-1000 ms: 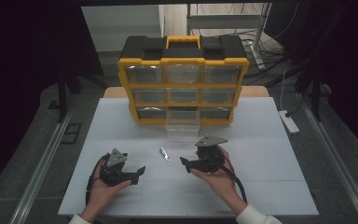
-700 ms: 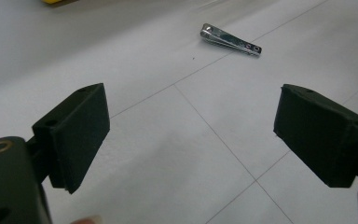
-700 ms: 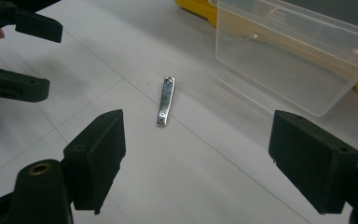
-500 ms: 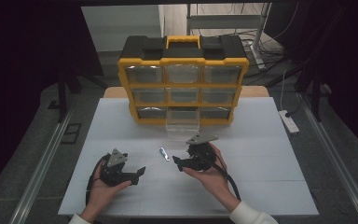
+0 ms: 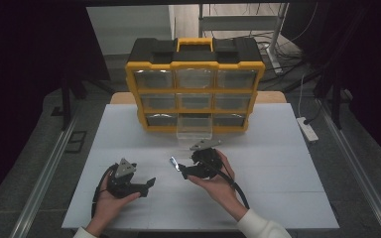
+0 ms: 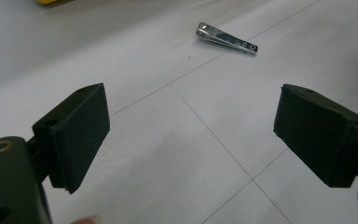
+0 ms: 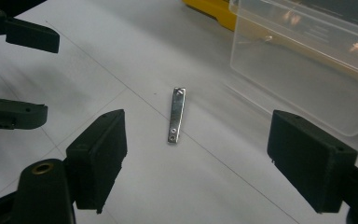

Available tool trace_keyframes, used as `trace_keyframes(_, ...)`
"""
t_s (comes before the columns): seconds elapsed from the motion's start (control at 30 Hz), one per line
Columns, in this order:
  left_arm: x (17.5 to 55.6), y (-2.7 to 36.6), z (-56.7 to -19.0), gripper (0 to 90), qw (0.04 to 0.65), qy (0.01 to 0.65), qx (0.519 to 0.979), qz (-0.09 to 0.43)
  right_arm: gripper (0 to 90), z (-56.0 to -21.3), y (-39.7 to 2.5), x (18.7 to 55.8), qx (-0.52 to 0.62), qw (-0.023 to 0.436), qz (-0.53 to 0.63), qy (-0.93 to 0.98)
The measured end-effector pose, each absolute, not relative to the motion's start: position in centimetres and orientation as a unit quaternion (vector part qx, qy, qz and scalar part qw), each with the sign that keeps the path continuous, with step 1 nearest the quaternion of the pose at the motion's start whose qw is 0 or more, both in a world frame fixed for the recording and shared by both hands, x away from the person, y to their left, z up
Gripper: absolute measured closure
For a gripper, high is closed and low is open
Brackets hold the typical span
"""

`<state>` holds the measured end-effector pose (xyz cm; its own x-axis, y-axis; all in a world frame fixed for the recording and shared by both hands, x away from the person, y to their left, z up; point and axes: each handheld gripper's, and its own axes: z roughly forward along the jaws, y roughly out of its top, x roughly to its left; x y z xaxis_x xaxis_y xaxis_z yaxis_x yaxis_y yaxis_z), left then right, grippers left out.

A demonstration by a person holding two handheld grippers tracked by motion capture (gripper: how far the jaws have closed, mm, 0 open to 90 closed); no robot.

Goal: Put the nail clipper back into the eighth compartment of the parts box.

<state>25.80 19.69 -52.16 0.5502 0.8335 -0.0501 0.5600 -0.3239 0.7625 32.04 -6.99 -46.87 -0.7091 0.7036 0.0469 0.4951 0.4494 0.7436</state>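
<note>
A small metal nail clipper lies flat on the white table; it also lies ahead of both grippers' jaws, as the nail clipper and the nail clipper. My right gripper is open, its jaws wide apart just right of the clipper and pointing at it. My left gripper is open too, lower left of the clipper, with bare table between its jaws. A yellow and black organizer box stands at the back, its bottom-middle clear drawer pulled out.
The clear drawer sits just beyond the clipper in the right gripper view. A white power strip lies off the table's right edge. Metal rails run along both sides of the table.
My right gripper has moved forward and left, closer to the nail clipper. The left gripper has stayed in place.
</note>
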Motion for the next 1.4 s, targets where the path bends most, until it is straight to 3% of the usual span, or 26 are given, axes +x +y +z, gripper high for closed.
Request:
trace_keyframes(0.6,25.8,19.8,-52.2,11.2,0.382,0.440,0.793,0.176,21.2,-47.3,-4.2,34.3,0.359,0.107,0.358,0.855)
trace_keyframes(1.4,25.8,19.8,-52.2,11.1,0.384,0.440,0.792,0.178,21.1,-48.0,-1.8,35.9,0.360,0.104,0.330,0.866)
